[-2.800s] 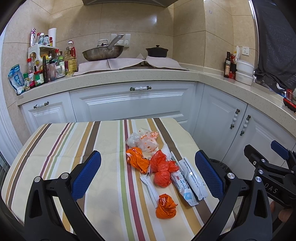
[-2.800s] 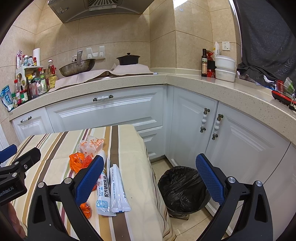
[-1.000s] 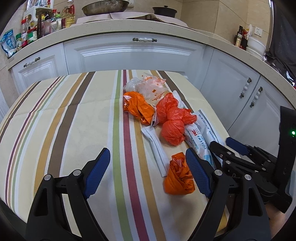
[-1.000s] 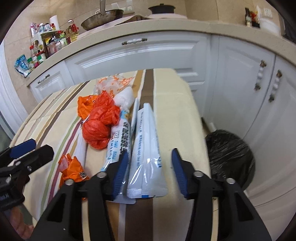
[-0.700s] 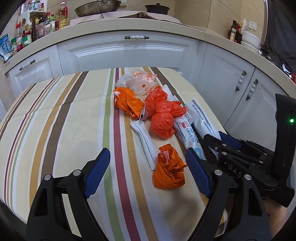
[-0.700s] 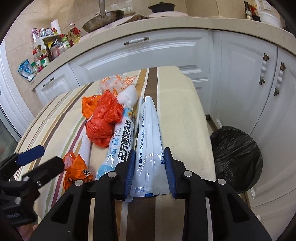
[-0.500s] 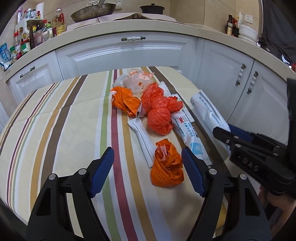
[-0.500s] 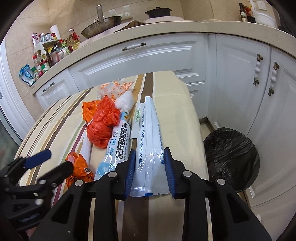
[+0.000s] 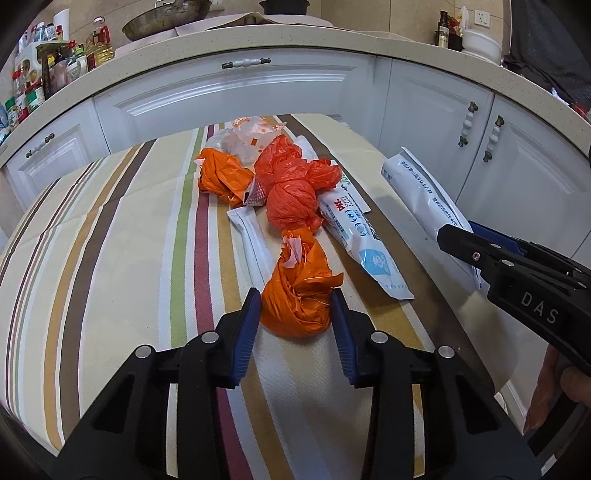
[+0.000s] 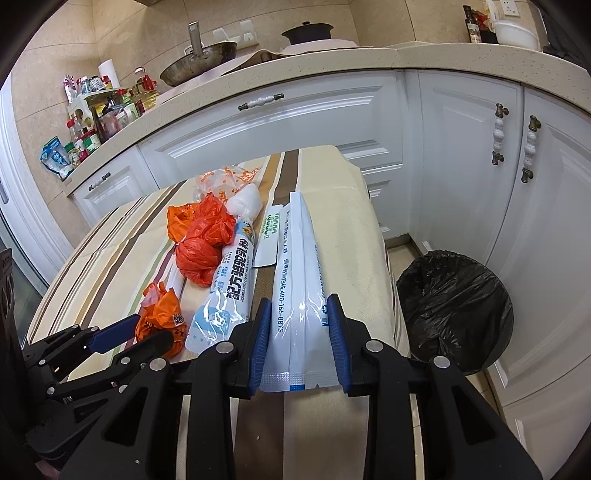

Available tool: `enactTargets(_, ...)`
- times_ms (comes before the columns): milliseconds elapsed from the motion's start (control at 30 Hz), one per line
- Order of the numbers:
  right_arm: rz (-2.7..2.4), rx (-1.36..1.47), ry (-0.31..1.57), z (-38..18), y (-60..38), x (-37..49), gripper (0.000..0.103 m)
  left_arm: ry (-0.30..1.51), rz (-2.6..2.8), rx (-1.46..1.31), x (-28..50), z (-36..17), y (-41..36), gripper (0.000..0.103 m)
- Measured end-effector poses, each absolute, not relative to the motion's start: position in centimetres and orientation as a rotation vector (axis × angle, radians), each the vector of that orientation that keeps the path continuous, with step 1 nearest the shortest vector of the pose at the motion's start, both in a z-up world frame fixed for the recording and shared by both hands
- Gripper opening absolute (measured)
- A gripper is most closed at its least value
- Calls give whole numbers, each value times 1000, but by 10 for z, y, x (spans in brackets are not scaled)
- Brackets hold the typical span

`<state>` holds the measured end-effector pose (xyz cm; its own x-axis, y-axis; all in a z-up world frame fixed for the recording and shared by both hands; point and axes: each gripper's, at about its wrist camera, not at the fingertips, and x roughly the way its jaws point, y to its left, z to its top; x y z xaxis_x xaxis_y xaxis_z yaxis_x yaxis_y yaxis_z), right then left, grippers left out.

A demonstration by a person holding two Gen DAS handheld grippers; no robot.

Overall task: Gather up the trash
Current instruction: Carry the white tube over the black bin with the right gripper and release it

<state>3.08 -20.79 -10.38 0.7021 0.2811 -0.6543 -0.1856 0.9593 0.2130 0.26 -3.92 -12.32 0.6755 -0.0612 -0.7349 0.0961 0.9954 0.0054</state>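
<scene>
White cabinets (image 10: 266,122) wrap from nine to three o'clock under a speckled countertop (image 10: 424,55); beige wall tiles (image 10: 155,33) at twelve, tiled floor (image 10: 402,247) at three.

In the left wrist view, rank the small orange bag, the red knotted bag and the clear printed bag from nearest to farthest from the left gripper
1. Small orange bag, between the closing left gripper jaws.
2. Red knotted bag, mid-table beyond it.
3. Clear printed bag, at the far edge.

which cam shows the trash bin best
The right wrist view: the black-lined trash bin stands in full sight on the floor, right of the striped table and in front of the white cabinets. The left wrist view does not show it at all.
</scene>
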Motion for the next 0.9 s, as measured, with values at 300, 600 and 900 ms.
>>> enactTargets(300, 248, 122, 731, -98, -209, 25, 32, 774, -80, 28, -7, -105, -30, 36)
enactTargets(600, 151, 102, 678, -84, -231, 24, 32, 711, -109, 16, -1, -75, -37, 36)
enactTargets(900, 7, 115, 654, -83, -279, 33, 32, 668, -191, 47, 31, -60, -86, 36)
